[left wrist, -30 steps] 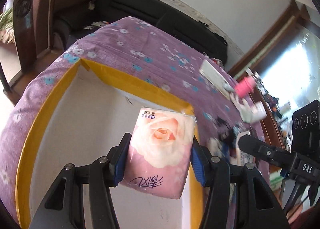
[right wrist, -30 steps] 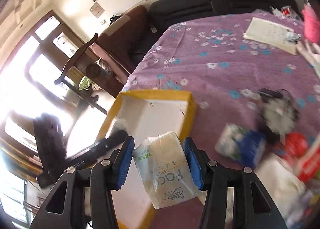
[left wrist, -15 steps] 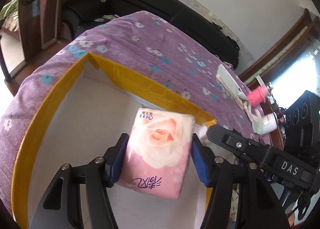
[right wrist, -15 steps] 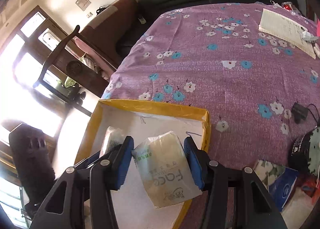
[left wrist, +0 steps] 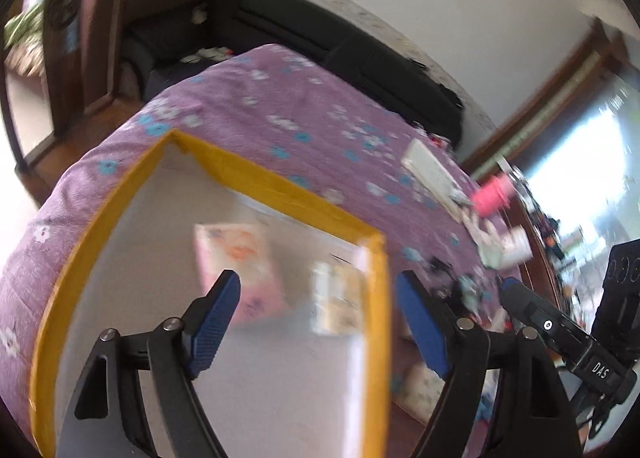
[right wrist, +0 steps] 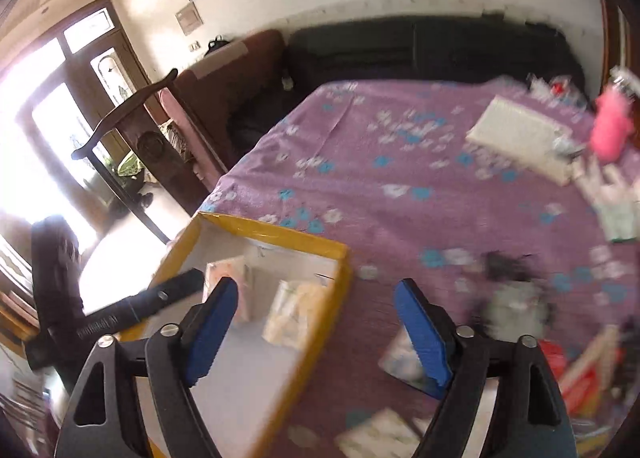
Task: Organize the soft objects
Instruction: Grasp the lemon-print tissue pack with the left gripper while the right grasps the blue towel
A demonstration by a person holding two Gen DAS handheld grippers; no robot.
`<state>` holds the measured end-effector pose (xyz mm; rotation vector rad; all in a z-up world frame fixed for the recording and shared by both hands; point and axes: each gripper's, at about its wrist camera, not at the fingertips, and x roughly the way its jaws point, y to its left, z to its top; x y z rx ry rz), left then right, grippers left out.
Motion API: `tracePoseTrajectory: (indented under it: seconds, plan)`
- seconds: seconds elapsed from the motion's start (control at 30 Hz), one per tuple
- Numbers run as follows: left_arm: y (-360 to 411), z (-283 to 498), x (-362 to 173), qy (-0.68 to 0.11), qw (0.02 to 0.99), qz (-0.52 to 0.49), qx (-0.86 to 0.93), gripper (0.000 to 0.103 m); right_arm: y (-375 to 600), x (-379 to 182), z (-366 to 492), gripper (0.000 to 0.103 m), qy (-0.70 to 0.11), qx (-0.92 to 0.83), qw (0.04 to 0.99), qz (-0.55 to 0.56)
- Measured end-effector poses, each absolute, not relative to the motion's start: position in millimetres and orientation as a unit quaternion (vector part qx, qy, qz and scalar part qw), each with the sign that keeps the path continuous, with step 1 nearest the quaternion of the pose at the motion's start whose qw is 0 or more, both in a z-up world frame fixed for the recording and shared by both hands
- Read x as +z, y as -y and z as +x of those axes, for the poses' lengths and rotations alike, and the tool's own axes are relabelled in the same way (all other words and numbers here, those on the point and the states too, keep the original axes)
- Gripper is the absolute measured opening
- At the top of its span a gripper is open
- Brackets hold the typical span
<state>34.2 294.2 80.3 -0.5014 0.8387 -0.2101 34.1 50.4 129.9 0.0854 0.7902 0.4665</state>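
Yellow-edged and white inside, the box [left wrist: 256, 182] sits on the purple flowered cloth [left wrist: 280, 106] and now holds both soft packs: the pink rose tissue pack [left wrist: 236, 258] and, beside it near the right wall, the pale tissue pack [right wrist: 296, 314]. The left gripper [left wrist: 316, 322] and right gripper [right wrist: 316, 322] are both opening, nothing between their jaws. The release looks best finished by lifting straight clear of the rim, jaws wide, so neither blue pad snags a pack.
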Motion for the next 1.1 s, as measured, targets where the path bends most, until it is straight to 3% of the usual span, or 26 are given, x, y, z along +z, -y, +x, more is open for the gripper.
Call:
tracePoseTrajectory:
  seconds: [0.03,0.2,0.37,0.57,0.83,1.07,1.1]
  plan:
    - [-284,28,85,-0.4,0.88,-0.23,-0.112,0.082,-33,131,21,0.096,-0.372,0.209,0.904,0.028]
    - [-213,7,89,-0.421,0.877,-0.162,-0.166,0.084,39,115,-16,0.097,-0.369,0.133,0.92,-0.008]
    - [-148,-8,66,-0.454,0.862,-0.115,-0.196,0.084,120,86,-44,0.097,-0.398,0.08,0.913,0.029]
    - [-113,-2,31,-0.489,0.851,-0.089,-0.171,0.084,195,74,-78,0.097,-0.396,0.042,0.912,0.095]
    - [-84,-5,19,-0.471,0.873,0.012,-0.124,0.084,235,53,-104,0.097,-0.399,0.036,0.907,0.129]
    - [-83,-23,28,-0.455,0.874,0.036,-0.167,0.052,213,35,-107,0.096,-0.419,0.076,0.899,0.102]
    - [-86,-22,28,-0.458,0.872,0.027,-0.17,0.051,207,32,-106,0.097,-0.423,0.081,0.898,0.095]
